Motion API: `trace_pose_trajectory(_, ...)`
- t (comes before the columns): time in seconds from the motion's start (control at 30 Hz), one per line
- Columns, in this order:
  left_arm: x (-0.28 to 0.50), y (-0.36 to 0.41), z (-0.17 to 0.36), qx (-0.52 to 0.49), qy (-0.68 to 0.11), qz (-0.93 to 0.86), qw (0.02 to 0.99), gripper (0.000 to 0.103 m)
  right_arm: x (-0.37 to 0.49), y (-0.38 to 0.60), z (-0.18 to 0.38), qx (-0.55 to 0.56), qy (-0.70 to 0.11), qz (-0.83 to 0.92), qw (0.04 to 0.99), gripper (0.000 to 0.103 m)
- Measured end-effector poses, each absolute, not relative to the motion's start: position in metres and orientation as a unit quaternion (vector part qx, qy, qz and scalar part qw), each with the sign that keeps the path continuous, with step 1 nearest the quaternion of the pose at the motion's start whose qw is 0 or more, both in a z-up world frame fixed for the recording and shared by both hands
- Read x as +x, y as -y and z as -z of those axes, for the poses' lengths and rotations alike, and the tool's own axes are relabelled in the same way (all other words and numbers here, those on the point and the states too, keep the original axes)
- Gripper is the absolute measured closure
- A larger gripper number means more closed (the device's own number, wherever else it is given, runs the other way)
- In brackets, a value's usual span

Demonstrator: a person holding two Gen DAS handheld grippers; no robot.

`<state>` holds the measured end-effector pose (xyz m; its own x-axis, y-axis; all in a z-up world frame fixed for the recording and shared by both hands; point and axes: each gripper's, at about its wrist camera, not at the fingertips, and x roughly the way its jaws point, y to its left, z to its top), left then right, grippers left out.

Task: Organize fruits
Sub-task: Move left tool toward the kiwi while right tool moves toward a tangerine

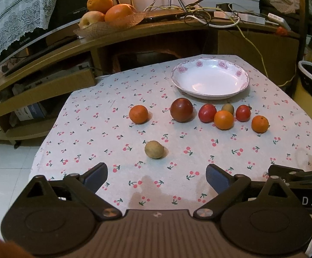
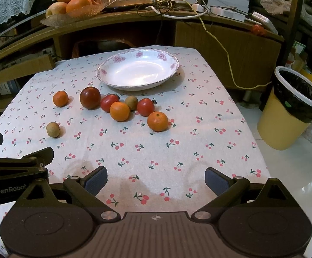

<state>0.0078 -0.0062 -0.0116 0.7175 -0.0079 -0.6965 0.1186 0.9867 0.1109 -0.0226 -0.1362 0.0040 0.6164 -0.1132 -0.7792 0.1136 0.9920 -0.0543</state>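
1. On the cherry-print cloth [image 1: 91, 129], eight loose fruits lay short of an empty plate [image 1: 210, 92]; none was on it yet.
2. Nearest the left gripper [image 1: 157, 175] sat a tan fruit [image 1: 154, 149], alone and well apart from the others. That gripper's jaws stood spread, holding nothing.
3. The right gripper [image 2: 156, 179] was likewise wide apart and empty, hovering over bare cloth, with an orange [image 2: 157, 118] the closest fruit ahead.
4. Behind it, a dark tomato [image 2: 90, 97], two red tomatoes [image 2: 109, 103], another orange and a second tan fruit crowded together, some touching.
5. Judging by looks, the tomatoes would be soft, smooth and easily bruised; a light squeeze across the widest part seemed wisest.
6. Round fruit would likely roll if nudged, so isolated ones looked easiest to take first.
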Motion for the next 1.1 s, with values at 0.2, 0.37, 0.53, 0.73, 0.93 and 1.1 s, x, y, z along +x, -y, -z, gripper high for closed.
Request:
trace_pose_trajectory(0.2, 0.009, 0.010, 0.010, 0.077, -0.375, 0.037, 0.923, 0.002, -0.023, 0.138, -0.004, 0.003, -0.432, 0.066, 0.899, 0.006)
trace_pose_trajectory(0.37, 0.009, 0.011, 0.010, 0.078, -0.377, 0.038, 0.922, 0.002, -0.023, 0.140, -0.004, 0.006, -0.433, 0.066, 0.899, 0.006)
trace_pose_trajectory(0.53, 0.011, 0.009, 0.010, 0.079, -0.377, 0.041, 0.922, 0.002, -0.023, 0.139, -0.003, 0.006, -0.434, 0.064, 0.899, 0.007)
trace_pose_trajectory(0.73, 0.016, 0.008, 0.013, 0.091, -0.372, 0.048, 0.922, 0.002, -0.019, 0.137, -0.001, 0.001, -0.438, 0.057, 0.897, 0.007)
trace_pose_trajectory(0.93, 0.026, -0.005, 0.008, 0.090, -0.368, 0.070, 0.923, 0.002, -0.006, 0.134, 0.001, -0.007, -0.447, 0.033, 0.894, 0.011)
trace_pose_trajectory(1.1, 0.039, -0.011, 0.013, 0.113, -0.380, 0.079, 0.915, 0.002, 0.007, 0.136, -0.006, -0.013, -0.440, 0.020, 0.898, 0.011)
